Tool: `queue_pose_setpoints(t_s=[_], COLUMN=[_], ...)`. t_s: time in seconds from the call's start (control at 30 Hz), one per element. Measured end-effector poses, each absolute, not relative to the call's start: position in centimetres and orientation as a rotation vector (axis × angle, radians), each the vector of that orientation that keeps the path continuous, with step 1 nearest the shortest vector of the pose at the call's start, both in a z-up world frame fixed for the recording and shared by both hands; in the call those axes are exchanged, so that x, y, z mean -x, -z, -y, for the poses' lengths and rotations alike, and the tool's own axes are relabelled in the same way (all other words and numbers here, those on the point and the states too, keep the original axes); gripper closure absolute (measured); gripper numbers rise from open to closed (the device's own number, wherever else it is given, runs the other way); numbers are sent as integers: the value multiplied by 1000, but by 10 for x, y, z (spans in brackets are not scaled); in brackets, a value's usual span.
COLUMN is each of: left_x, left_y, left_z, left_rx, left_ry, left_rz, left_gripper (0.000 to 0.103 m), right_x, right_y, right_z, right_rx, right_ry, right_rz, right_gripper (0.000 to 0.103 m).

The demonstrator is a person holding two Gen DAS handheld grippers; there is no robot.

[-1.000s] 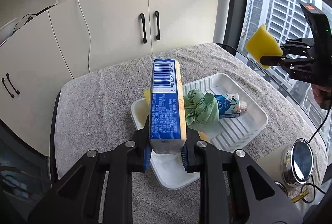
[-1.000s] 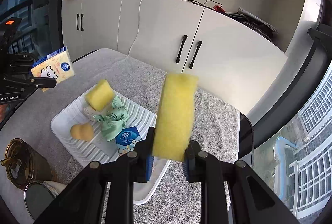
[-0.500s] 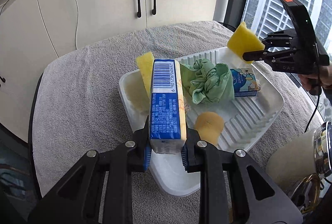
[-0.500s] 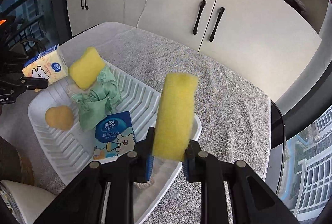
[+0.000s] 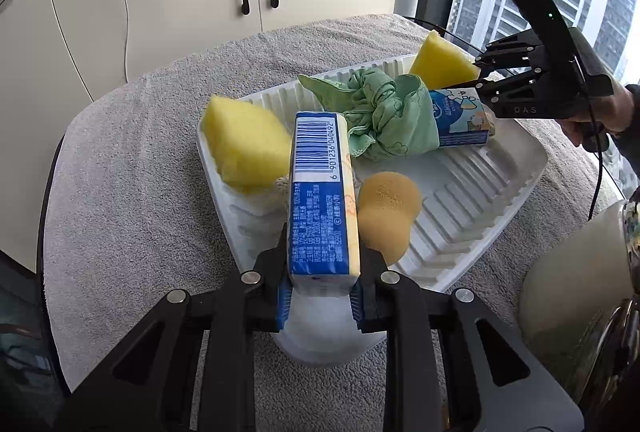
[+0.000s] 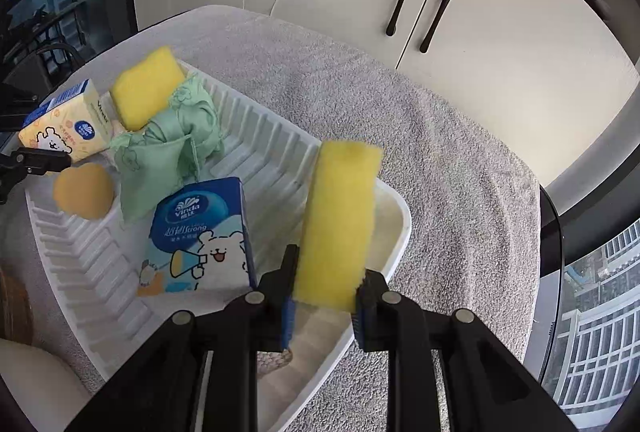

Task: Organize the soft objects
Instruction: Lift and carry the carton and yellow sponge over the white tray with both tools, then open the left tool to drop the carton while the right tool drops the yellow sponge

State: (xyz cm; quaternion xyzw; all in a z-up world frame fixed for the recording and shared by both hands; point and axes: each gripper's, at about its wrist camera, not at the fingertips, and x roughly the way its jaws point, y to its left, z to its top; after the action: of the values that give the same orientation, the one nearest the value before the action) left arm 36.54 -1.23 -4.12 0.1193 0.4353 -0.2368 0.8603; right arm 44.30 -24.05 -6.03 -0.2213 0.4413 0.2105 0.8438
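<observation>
1. Already, the tray (image 6: pixel 400 228) holds a sponge (image 6: pixel 146 92), cloth (image 6: pixel 168 148), tissue pack (image 6: pixel 200 232) and puff (image 6: pixel 84 192).
2. Left gripper (image 5: pixel 320 302) clamps a yellow pack (image 5: pixel 322 192) above the tray.
3. Right gripper (image 6: pixel 325 306) pinches another yellow sponge (image 6: pixel 340 220) over the tray's corner.
4. Both likely remain to be placed.

Lower end of the yellow-and-blue tissue pack (image 5: pixel 323 200) is covered by the left gripper's fingers (image 5: pixel 280 296), and part of the white tray (image 5: pixel 500 188) behind it is blocked. A small beige item (image 5: pixel 282 185) betw. pack and yellow sponge (image 5: pixel 246 144) is mostly hidden; it cannot be identified. The blue tissue pack (image 5: pixel 460 116) is partly covered by the green cloth (image 5: pixel 384 116). At the right edge, a metal-rimmed object (image 5: pixel 580 292) is cut off, and only part of a hand (image 5: pixel 600 116) is seen. In the right wrist view, the held sponge's (image 6: pixel 340 224) top edge is blurred.
</observation>
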Motion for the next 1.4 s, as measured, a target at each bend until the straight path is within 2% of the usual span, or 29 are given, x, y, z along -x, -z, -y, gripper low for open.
queue_pose_setpoints(t_s=[0.47, 0.63, 0.67, 0.7, 0.8, 0.87, 1.07, 1.4], left_x=[-365, -367, -367, -366, -365, -365, -366, -365], left_y=[48, 48, 47, 45, 40, 38, 30, 23], left_z=[11, 11, 10, 11, 12, 14, 10, 8], left_rx=[-259, -249, -244, -242, -224, -230, -205, -196], left_ry=[479, 478, 479, 482, 508, 510, 489, 496], left_rz=[-950, -951, -950, -945, -941, -935, -913, -896], left_gripper=[80, 75, 71, 58, 36, 29, 26, 26], right_x=[-442, -440, -439, -439, -436, -435, -432, -429], right_y=[68, 68, 68, 67, 65, 64, 57, 48], right_z=[235, 235, 234, 234, 234, 233, 237, 240], right_rx=[524, 512, 512, 512, 511, 513, 511, 498], right_ry=[-447, -453, -452, -453, -458, -457, -450, -448], right_rz=[-943, -939, -937, -936, -933, -929, -915, -897], right_gripper=[77, 73, 73, 72, 66, 64, 64, 62])
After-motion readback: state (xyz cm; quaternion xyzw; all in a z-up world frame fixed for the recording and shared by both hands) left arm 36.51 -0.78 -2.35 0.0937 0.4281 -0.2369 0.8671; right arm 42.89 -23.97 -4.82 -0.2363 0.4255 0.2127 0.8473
